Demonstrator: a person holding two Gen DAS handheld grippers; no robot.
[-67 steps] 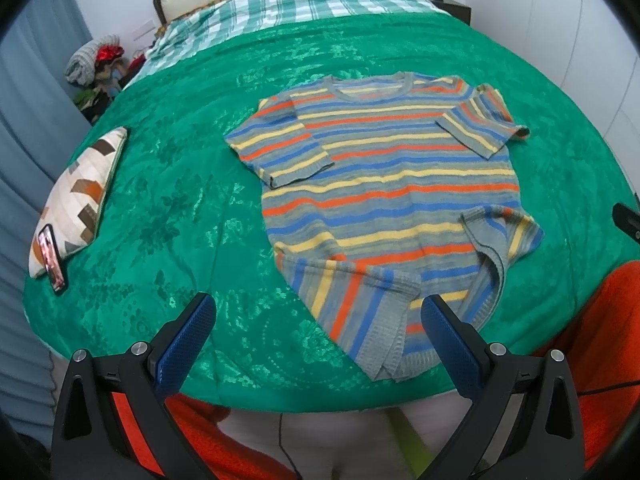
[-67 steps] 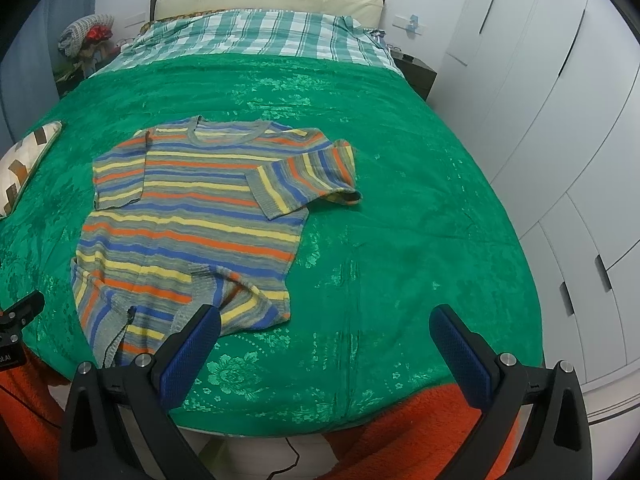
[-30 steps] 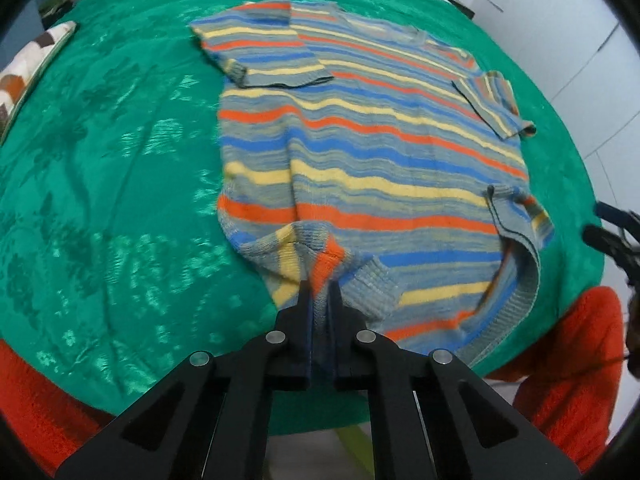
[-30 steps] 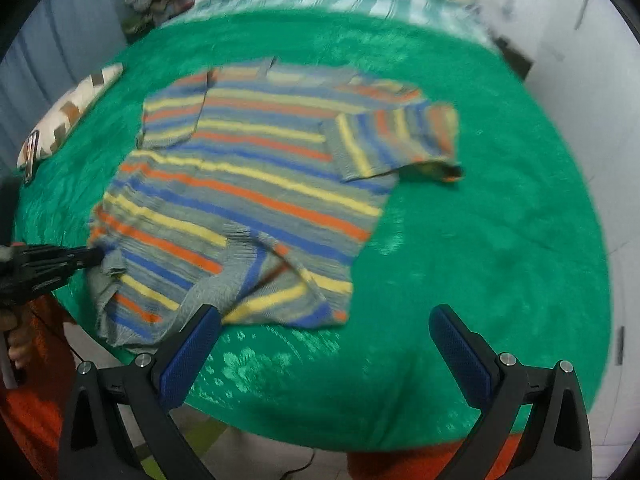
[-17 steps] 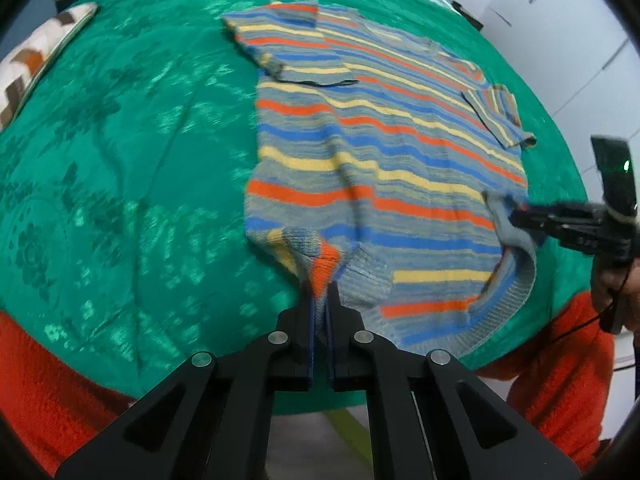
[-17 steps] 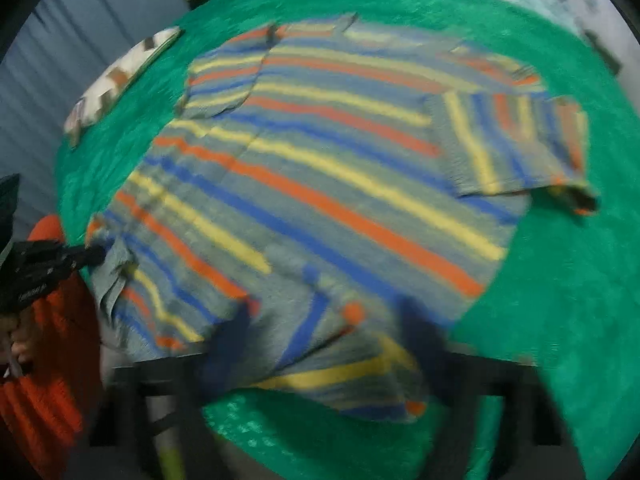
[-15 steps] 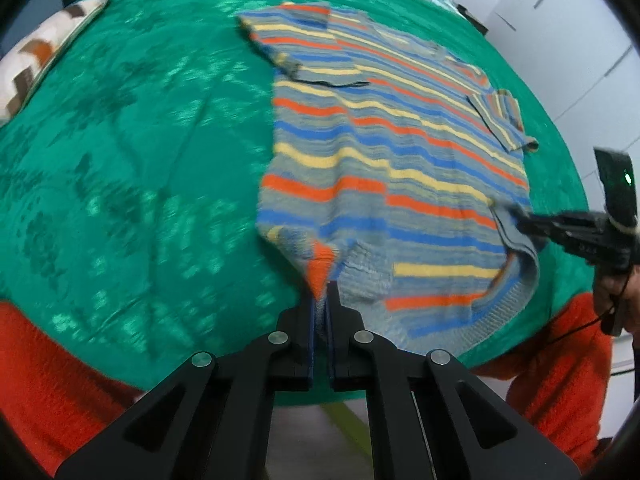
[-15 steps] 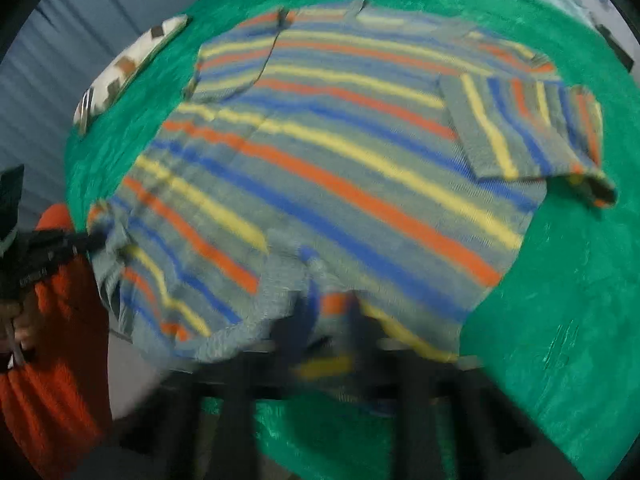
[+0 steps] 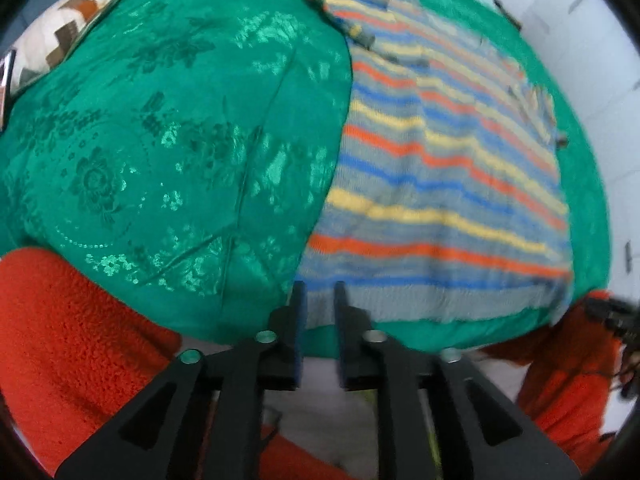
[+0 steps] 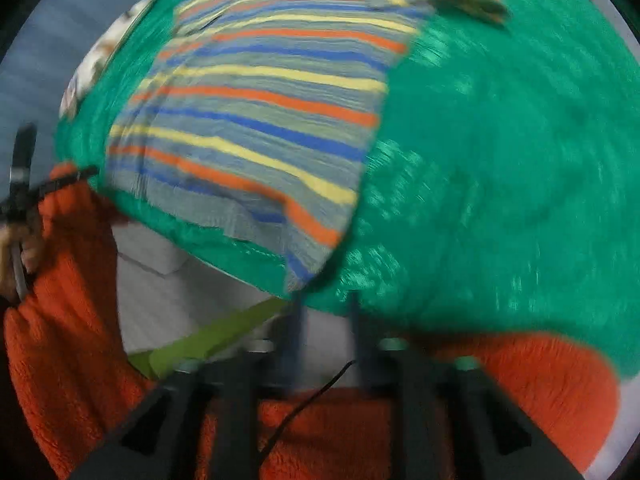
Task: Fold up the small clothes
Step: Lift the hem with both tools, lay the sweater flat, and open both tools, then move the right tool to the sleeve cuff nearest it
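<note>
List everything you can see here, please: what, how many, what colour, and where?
sweater: one, grey with orange, yellow and blue stripes, flat on the bed, hem toward the near edge
bedspread: one, green, covers the bed
pillow: one, cream and brown pattern, far left edge of the bed
phone: one, dark, beside the pillow, mostly cut off
sleeves: orange fleece, at the near edge
left tool: black, fingers slightly apart at the hem's left corner
right tool: black, blurred, fingers slightly apart at the hem's right corner
</note>
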